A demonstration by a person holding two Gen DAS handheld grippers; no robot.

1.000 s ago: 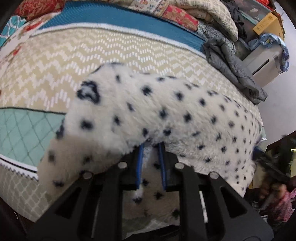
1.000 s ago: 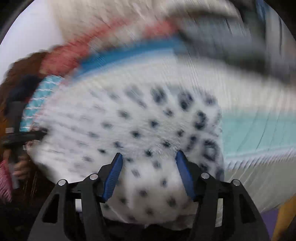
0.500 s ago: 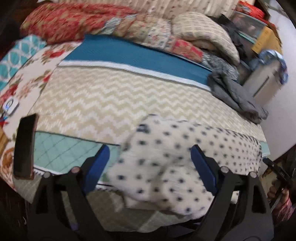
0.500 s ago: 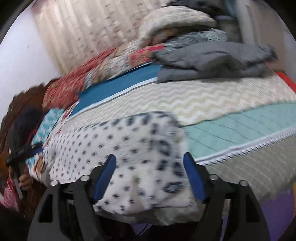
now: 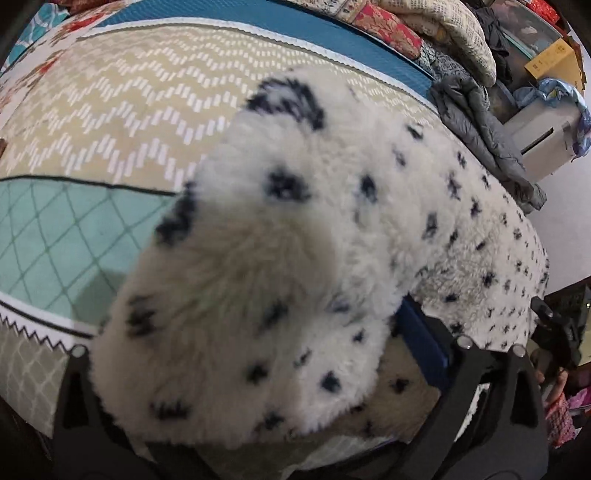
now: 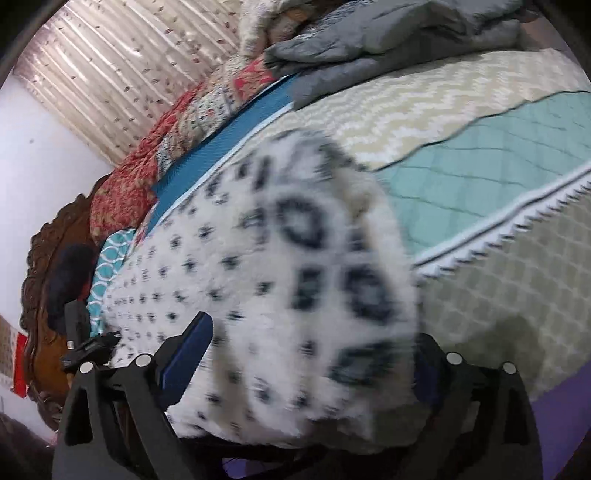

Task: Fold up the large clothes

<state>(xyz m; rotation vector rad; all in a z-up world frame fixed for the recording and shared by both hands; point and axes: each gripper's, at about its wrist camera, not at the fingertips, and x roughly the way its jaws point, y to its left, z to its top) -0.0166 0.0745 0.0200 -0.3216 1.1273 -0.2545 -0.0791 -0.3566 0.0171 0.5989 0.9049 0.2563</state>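
A white fleece garment with black spots (image 5: 332, 221) lies along the near edge of the bed; it also shows in the right wrist view (image 6: 229, 266). In the left wrist view a bunched end of it fills the space between my left gripper (image 5: 258, 350) fingers, which stand wide apart; the right blue pad (image 5: 424, 339) shows, the left one is hidden by fleece. In the right wrist view my right gripper (image 6: 306, 354) is also wide open around a thick fold of the garment, its left blue pad (image 6: 188, 350) visible. Neither gripper pinches the cloth.
The bed has a beige zigzag cover (image 5: 129, 103), a teal quilted panel (image 5: 55, 236) and a blue strip (image 5: 295, 26). A grey garment (image 5: 480, 122) lies at the far side, and patterned quilts (image 6: 177, 122) are piled at the back. A wooden headboard (image 6: 44, 266) stands at the left.
Both grippers, open half a second ago and set back from the garment, have moved in low so the fleece now fills the space between their fingers. The left gripper had been shut on it a second ago.
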